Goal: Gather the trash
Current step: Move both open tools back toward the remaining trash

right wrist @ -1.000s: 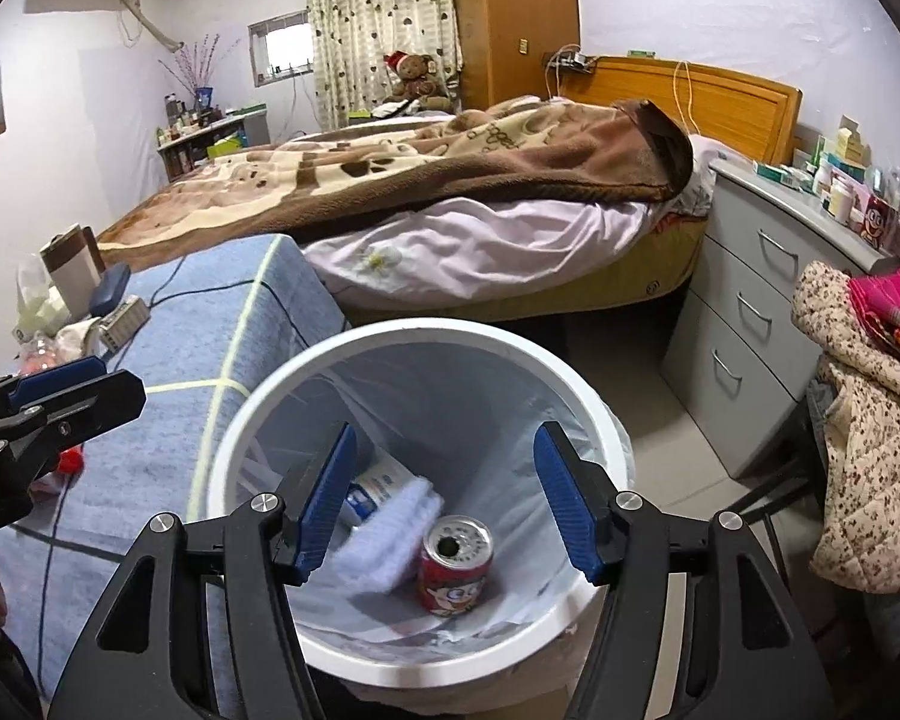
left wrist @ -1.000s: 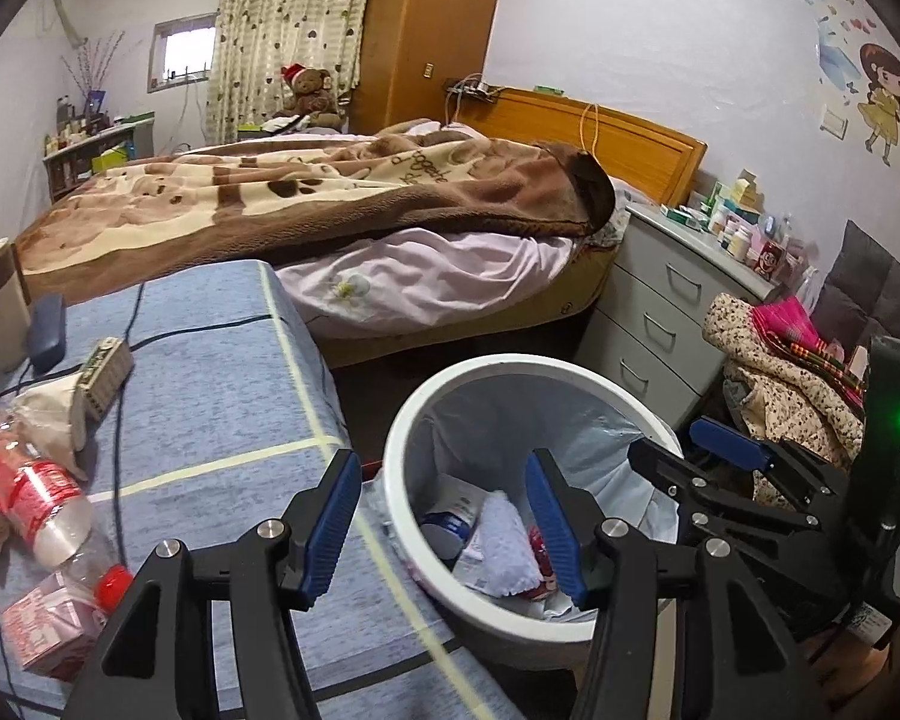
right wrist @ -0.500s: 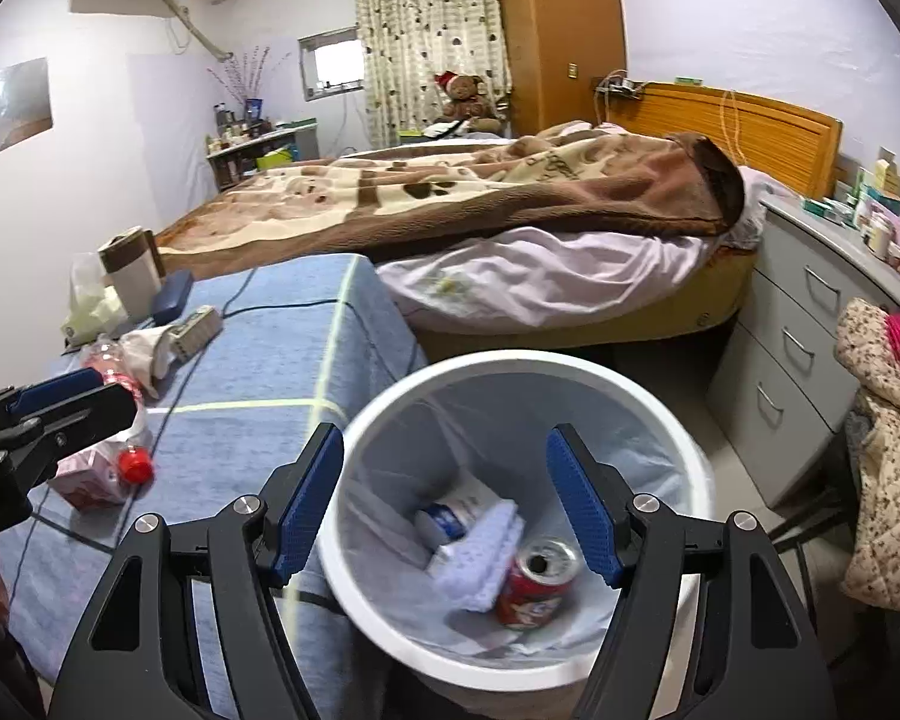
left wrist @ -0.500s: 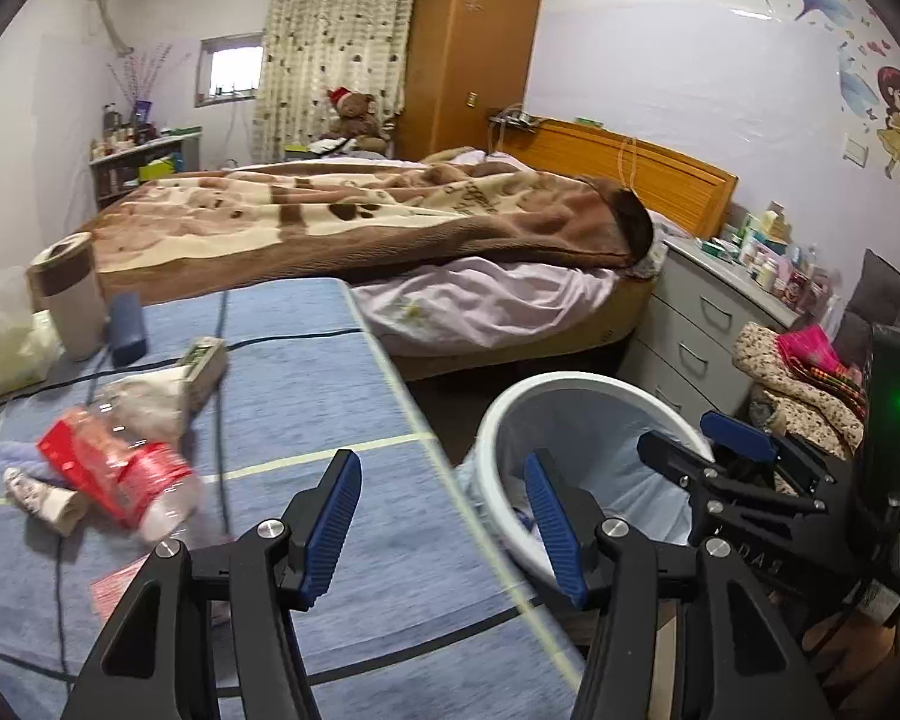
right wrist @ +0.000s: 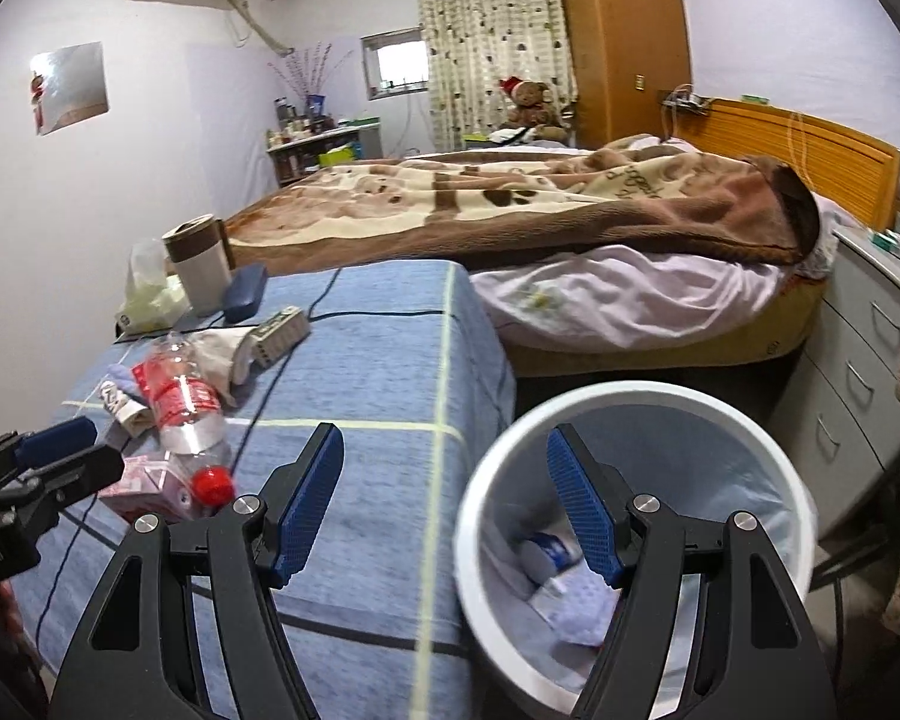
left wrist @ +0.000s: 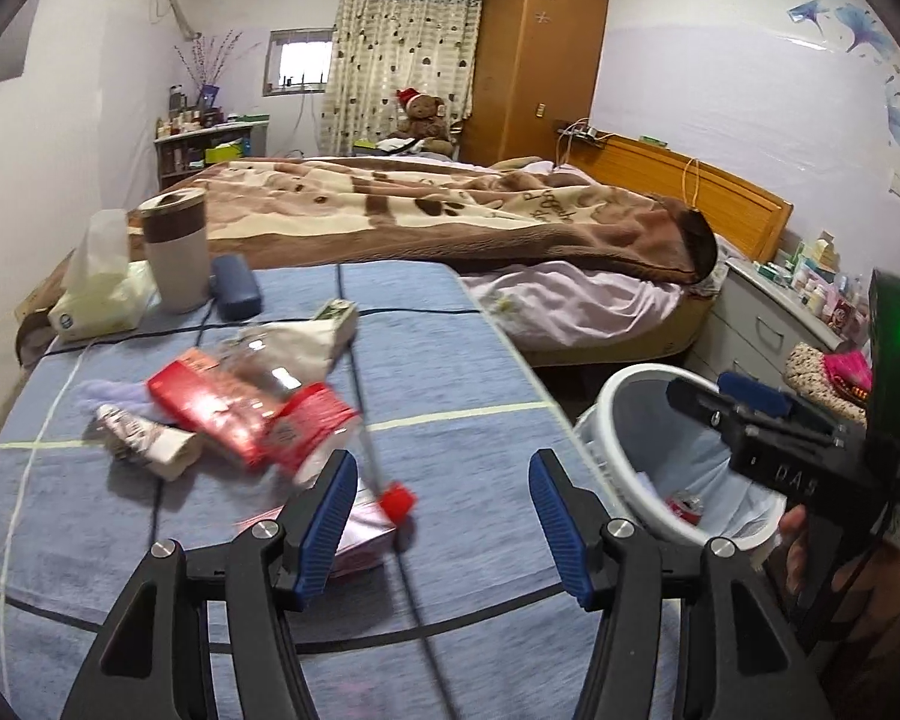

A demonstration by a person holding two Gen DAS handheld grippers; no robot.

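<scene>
Taking the bin [right wrist: 636, 420] as your mark: far to its left on the blue cloth [right wrist: 378, 372] lies the trash; a crumpled wrapper [left wrist: 144, 441], then a clear bottle [left wrist: 252, 414] with a red label and red cap [left wrist: 397, 501], its neck over a pink carton [left wrist: 363, 531]; your left gripper [left wrist: 438, 516] hangs just above that cap, jaws apart and empty; right of the cloth's edge the bin stands on the floor, with a can [left wrist: 684, 507] and a tissue [right wrist: 582, 606] inside; your right gripper [right wrist: 450, 504] sits over the bin's left rim, jaws spread, holding nothing.
</scene>
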